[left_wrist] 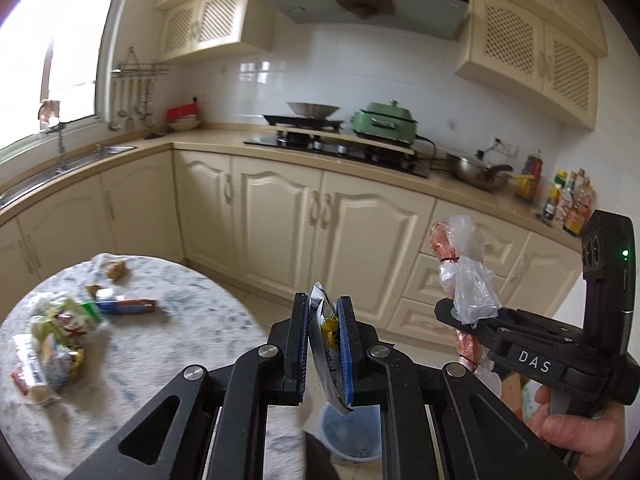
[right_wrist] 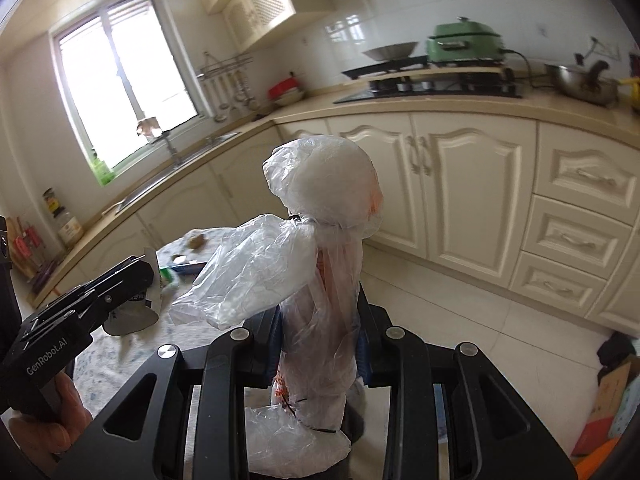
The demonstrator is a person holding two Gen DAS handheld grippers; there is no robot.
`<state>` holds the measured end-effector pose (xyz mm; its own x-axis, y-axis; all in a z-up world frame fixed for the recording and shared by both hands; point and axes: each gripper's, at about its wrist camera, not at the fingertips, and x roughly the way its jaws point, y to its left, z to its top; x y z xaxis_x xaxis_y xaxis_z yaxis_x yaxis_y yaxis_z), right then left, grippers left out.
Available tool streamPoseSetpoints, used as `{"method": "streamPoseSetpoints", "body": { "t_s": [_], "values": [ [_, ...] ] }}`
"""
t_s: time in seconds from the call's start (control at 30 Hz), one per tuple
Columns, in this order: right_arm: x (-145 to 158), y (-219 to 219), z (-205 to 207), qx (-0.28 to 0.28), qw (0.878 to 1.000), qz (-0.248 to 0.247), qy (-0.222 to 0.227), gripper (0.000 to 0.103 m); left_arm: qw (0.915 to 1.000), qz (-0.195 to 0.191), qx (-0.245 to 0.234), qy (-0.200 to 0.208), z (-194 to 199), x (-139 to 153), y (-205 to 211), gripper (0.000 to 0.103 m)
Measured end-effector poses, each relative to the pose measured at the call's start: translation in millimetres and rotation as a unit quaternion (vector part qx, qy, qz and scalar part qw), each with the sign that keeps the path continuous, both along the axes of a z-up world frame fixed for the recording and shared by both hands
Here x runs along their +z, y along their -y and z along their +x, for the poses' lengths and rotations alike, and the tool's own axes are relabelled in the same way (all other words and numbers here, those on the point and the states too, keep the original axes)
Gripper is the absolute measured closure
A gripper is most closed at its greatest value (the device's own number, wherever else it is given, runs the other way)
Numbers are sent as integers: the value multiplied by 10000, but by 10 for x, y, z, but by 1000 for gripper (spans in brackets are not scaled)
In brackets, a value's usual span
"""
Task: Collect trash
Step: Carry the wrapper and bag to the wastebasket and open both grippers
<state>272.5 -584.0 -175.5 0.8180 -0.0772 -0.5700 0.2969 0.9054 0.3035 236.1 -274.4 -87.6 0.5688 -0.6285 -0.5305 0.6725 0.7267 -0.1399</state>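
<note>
Foil wrapper, thin, light and limp, is pinched flat between the pads of the left gripper above the blue bin, off the table edge; it should handle without effort but could slip if gripped only at its rim. Plastic-wrapped roll, soft, crinkly and probably slick, stands upright clamped mid-length in the right gripper. More wrappers lie near the table's left edge, blurred; take each by its bulk rather than a loose flap.
</note>
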Motion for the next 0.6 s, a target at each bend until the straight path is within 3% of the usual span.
{"method": "streamPoseSetpoints", "body": {
  "t_s": [0.3,0.6],
  "values": [
    [-611,856,-182,-740,9952,268,-579,74,9958,316,-551,-656,701,-703,1155,93],
    [-1414,1402,-126,-998,9851,703,-1214,74,9836,828,-739,-1420,1371,-1447,2123,93]
  ]
}}
